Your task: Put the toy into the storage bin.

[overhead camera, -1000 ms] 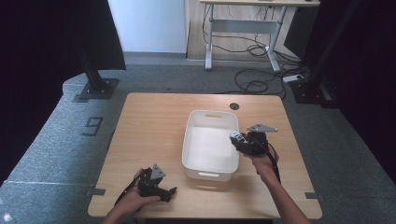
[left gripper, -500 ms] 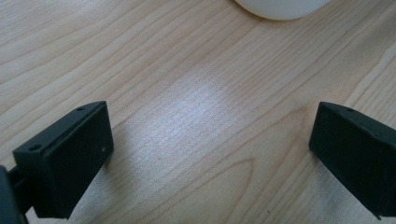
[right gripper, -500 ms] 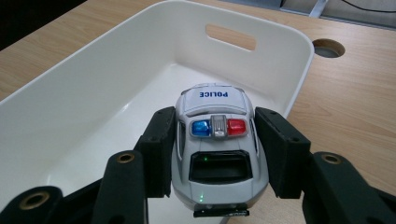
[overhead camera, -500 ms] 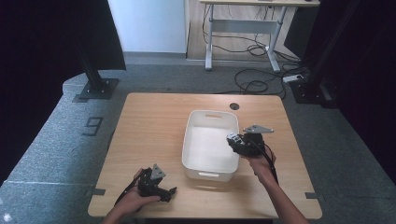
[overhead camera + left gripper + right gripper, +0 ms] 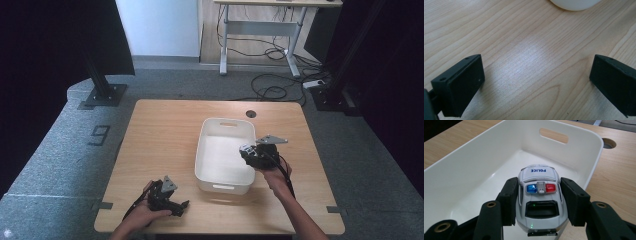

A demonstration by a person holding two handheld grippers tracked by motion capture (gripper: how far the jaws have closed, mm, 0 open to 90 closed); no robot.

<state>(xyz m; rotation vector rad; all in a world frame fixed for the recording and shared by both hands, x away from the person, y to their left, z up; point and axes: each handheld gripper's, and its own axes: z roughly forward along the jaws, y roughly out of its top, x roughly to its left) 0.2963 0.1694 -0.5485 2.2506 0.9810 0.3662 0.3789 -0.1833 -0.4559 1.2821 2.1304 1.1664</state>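
From above we can't make out the toy police car; it's hidden by our right gripper, whose fingers clamp its sides over the white bin's right rim. Our left gripper rests low on the worktop, fingers spread, grasping nothing.

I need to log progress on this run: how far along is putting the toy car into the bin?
Done: the right claw is shut on the police car and holds it over the white bin. In hand: carrying it in. Left: lowering and releasing. The left claw is open over bare table.
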